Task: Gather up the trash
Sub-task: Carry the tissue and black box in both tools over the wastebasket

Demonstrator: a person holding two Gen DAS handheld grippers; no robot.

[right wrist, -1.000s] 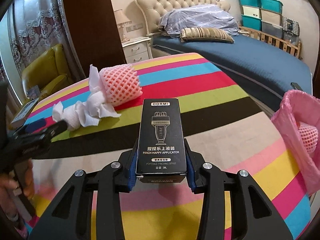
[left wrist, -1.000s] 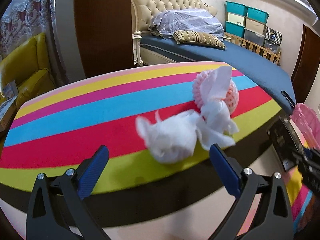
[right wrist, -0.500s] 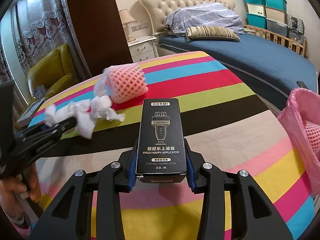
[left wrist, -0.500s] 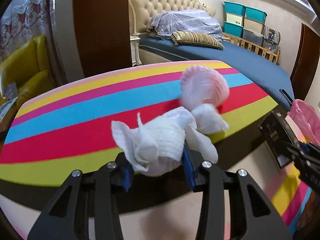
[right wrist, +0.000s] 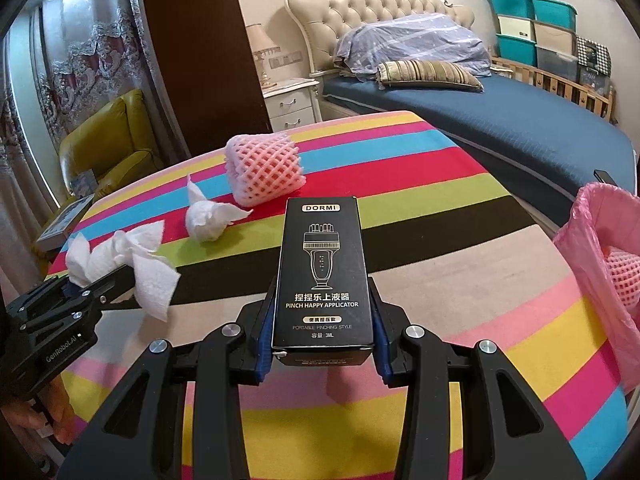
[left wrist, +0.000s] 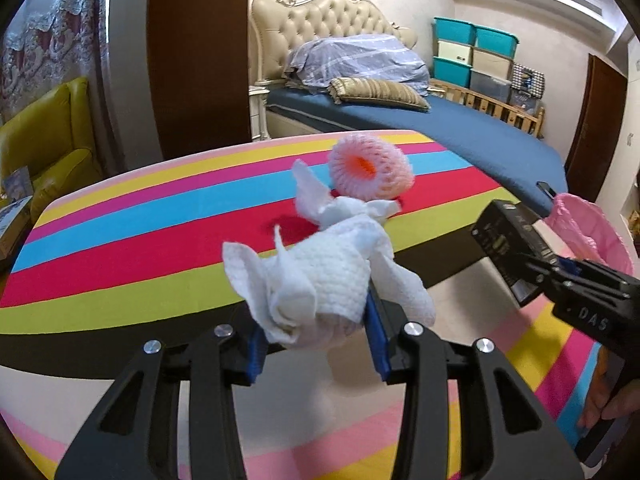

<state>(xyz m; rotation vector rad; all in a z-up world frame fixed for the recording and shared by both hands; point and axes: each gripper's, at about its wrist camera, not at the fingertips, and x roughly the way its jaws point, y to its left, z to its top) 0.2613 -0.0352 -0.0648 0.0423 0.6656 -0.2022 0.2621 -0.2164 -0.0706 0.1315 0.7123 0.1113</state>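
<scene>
My left gripper (left wrist: 316,340) is shut on a crumpled white paper towel (left wrist: 324,280) and holds it above the striped mat. The same towel (right wrist: 120,256) shows at the left of the right wrist view. A second white wad (right wrist: 208,220) lies on the mat beside a pink foam fruit net (right wrist: 264,168), which also appears in the left wrist view (left wrist: 370,170). My right gripper (right wrist: 322,344) is shut on a black DORMI box (right wrist: 322,276), upright between the blue pads. A pink trash bag (right wrist: 600,256) stands at the right with another foam net inside.
The striped mat (right wrist: 440,208) covers the floor. A blue bed (right wrist: 540,132) with pillows lies behind it, a white nightstand (right wrist: 292,104) and dark wardrobe at the back, a yellow armchair (right wrist: 108,140) at the left, storage bins (right wrist: 532,28) in the far corner.
My left gripper closed on the paper towel and lifted it off the mat, leaving the second wad and the foam net behind. The right gripper kept still with the box.
</scene>
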